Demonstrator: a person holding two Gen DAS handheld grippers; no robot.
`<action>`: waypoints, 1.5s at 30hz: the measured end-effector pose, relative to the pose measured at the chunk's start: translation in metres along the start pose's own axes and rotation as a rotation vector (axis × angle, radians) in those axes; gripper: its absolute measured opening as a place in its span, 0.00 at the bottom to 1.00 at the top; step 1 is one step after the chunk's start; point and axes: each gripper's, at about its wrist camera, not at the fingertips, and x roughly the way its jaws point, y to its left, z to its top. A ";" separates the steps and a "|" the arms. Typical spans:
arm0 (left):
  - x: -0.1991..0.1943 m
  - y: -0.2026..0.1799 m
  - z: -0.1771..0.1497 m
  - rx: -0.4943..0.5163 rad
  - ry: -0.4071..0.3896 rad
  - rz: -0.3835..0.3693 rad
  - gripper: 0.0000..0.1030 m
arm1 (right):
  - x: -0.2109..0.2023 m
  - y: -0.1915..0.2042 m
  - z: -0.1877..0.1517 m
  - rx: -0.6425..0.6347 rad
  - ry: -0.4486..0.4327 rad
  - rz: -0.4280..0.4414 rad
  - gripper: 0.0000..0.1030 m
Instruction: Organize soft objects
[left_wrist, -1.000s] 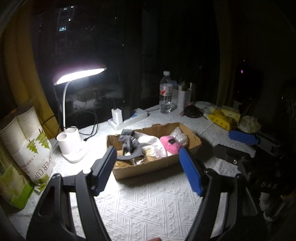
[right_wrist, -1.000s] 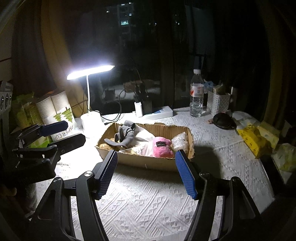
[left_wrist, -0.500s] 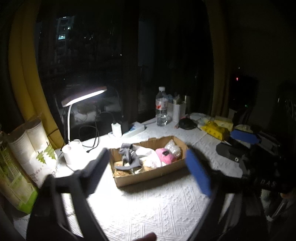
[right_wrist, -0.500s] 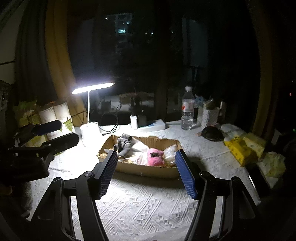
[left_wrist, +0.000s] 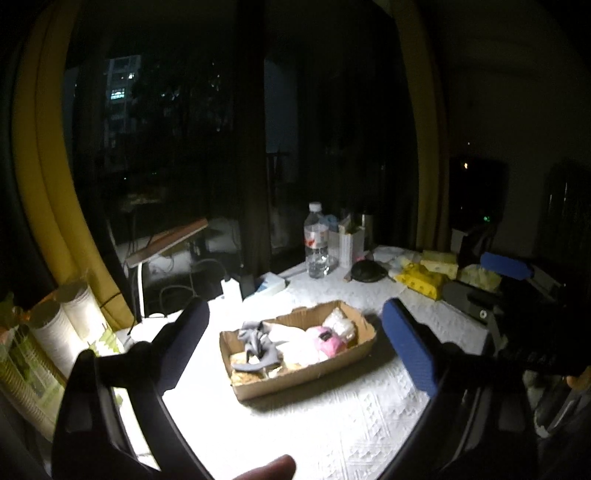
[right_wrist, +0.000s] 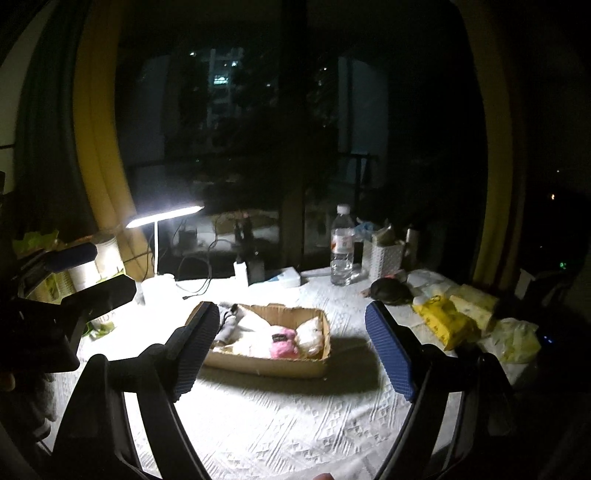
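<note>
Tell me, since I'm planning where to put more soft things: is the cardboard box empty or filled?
Filled. The shallow brown cardboard box holds a grey plush toy, a pink fluffy toy and white soft items.

Open cloth (right_wrist: 280, 413) before box (right_wrist: 266, 363) — lamp (right_wrist: 164, 218) left

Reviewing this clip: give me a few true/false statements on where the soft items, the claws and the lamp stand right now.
1. The pink plush toy lies inside the shallow brown cardboard box. True.
2. The left claw is shut on the grey fabric toy. False: it is open and empty; the toy lies in the box.
3. The right claw is open and holds nothing. True.
4. The clear plastic water bottle lies on its side. False: it stands upright beyond the box.
5. The white desk lamp is off. False: it is lit.
</note>
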 end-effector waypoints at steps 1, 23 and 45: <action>0.000 0.000 0.001 -0.001 -0.002 0.000 0.93 | 0.000 -0.001 0.002 -0.001 -0.002 -0.002 0.81; 0.010 0.010 0.016 -0.029 -0.015 0.000 0.94 | 0.007 -0.007 0.013 -0.014 0.000 -0.020 0.81; 0.016 0.006 0.012 -0.017 -0.023 -0.005 0.94 | 0.017 -0.014 0.011 -0.005 0.007 -0.024 0.81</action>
